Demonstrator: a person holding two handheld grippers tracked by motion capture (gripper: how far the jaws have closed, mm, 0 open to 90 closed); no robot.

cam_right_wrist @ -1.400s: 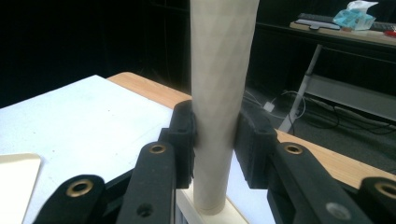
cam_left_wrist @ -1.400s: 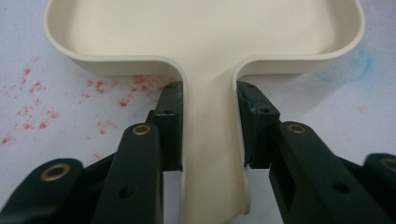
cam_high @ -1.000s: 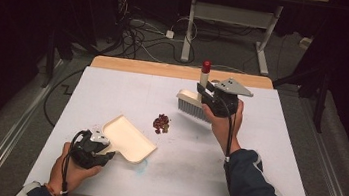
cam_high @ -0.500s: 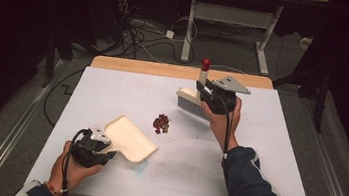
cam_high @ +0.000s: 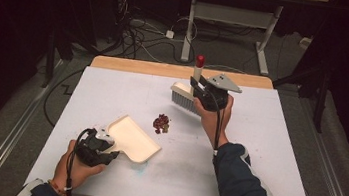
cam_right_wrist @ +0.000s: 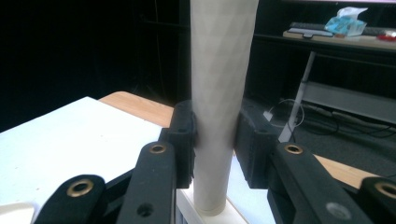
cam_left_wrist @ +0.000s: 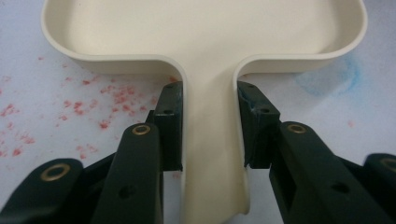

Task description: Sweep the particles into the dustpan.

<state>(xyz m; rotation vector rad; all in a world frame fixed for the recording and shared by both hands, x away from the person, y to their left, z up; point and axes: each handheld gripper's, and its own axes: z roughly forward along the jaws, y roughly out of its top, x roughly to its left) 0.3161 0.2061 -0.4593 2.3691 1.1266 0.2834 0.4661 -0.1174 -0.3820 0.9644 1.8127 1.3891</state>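
Right gripper clamps the brush handle, left gripper clamps the dustpan handle
Both look light, stiff plastic; handles suit gripping, near the red crumbs

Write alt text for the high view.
At a white table, the left tongs grip a cream dustpan by its handle while the right tongs hold a red-tipped brush upright. A small pile of reddish debris lies between them.
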